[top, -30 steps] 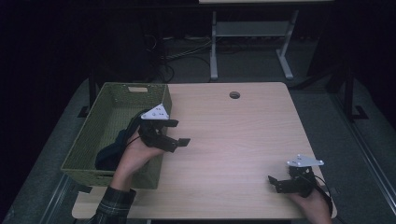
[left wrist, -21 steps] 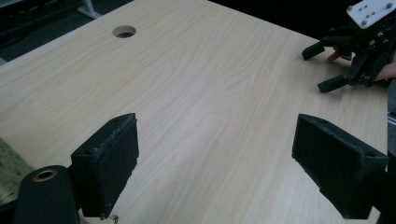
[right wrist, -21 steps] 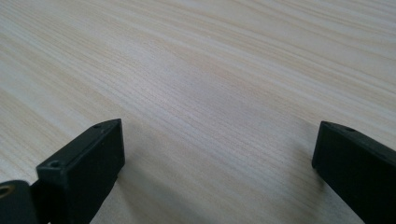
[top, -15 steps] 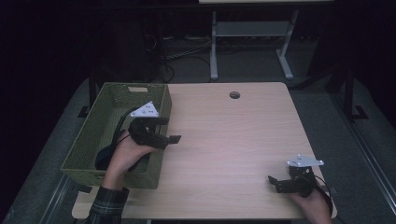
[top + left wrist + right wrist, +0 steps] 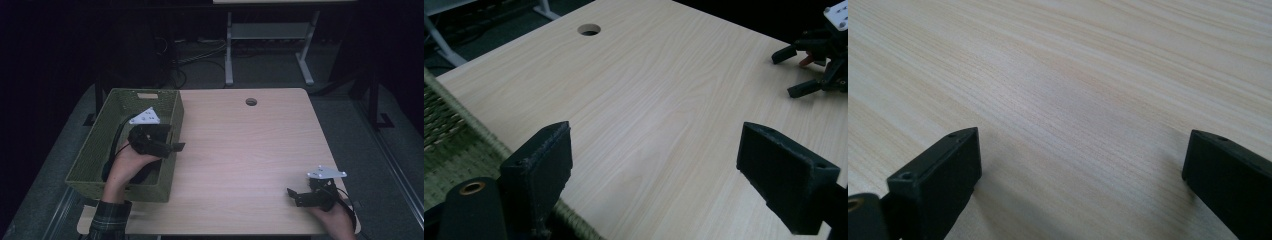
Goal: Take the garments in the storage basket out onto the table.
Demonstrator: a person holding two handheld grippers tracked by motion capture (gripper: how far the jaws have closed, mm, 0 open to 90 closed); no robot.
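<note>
A: The wooden desk is sitting in a dark room. Where is the left tool?

B: The left hand is holding it over the green basket at the left desk edge, spread wide, gripping nothing.

A: And the right tool?

B: It is resting low at the near right corner, wide apart and empty too.
</note>
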